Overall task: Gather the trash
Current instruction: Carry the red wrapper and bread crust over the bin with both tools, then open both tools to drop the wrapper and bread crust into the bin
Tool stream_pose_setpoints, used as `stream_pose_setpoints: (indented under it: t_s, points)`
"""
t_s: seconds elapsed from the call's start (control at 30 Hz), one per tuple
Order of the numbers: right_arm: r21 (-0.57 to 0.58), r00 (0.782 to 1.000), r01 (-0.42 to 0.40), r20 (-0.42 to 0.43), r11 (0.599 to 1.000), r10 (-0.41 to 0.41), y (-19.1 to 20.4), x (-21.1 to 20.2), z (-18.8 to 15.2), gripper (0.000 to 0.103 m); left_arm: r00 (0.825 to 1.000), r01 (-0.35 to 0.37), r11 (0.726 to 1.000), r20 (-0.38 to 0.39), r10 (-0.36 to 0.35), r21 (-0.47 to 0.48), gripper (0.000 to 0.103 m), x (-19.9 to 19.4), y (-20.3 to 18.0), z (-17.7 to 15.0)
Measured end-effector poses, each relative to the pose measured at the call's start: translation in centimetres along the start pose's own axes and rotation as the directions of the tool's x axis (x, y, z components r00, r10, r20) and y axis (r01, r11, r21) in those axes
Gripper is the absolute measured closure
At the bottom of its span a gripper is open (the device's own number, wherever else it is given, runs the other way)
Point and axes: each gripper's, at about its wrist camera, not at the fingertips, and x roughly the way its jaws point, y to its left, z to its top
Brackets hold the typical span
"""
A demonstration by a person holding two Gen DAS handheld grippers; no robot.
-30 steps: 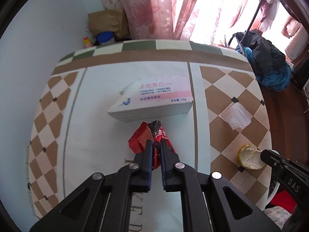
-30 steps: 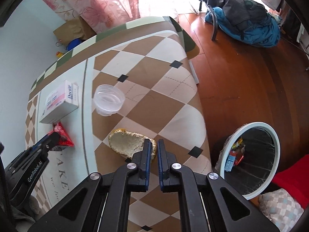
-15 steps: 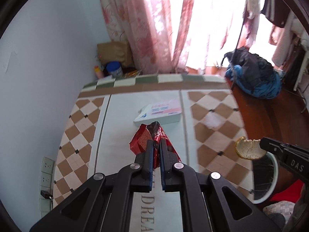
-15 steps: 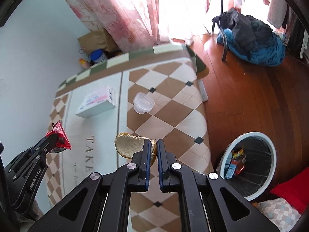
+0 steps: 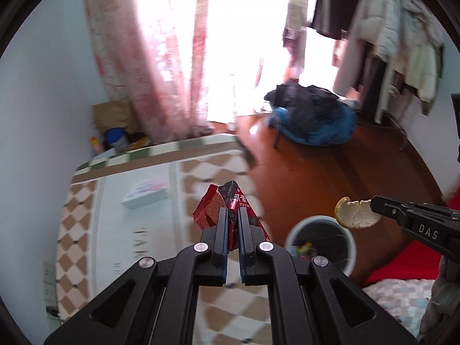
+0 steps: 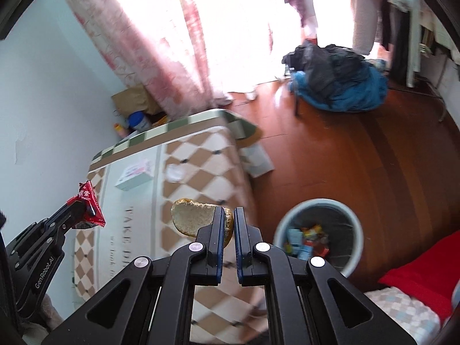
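Note:
My left gripper [image 5: 232,211] is shut on a red snack wrapper [image 5: 212,207], held high above the table; it also shows in the right wrist view [image 6: 86,207]. My right gripper [image 6: 229,211] is shut on a pale fruit peel [image 6: 192,218], also seen in the left wrist view [image 5: 355,212], just above the bin's rim. The white round trash bin [image 6: 355,230] stands on the floor right of the table with several wrappers inside; it shows in the left wrist view too [image 5: 349,237].
The checked-cloth table [image 6: 201,158] carries a white and pink box [image 6: 133,175] and a clear plastic lid [image 6: 176,171]. A blue and black clothes pile [image 6: 339,83] lies on the wooden floor. Pink curtains [image 6: 161,43] hang behind. A red cushion [image 6: 422,276] is at lower right.
Both grippers have risen and swung right, away from the table toward the bin, each still holding its item. The table now looks smaller and farther away.

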Motion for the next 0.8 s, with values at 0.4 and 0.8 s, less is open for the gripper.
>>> stream_pose_setpoints:
  t_s: [0.4, 0.8]
  points:
    - [0.186, 0.985, 0.14, -0.129, 0.972, -0.117, -16.6, 3.6, -4.2, 0.096, 0.971, 0.153, 0.978, -0.208, -0.121, 0.143, 0.1, 10.0, -13.5, -2.1]
    - [0.294, 0.942, 0.198, -0.322, 0.935, -0.098, -26.5, 15.3, -8.7, 0.096, 0.917, 0.206, 0.958, -0.381, -0.119, 0.197, 0.099, 20.0, -19.7, -4.4]
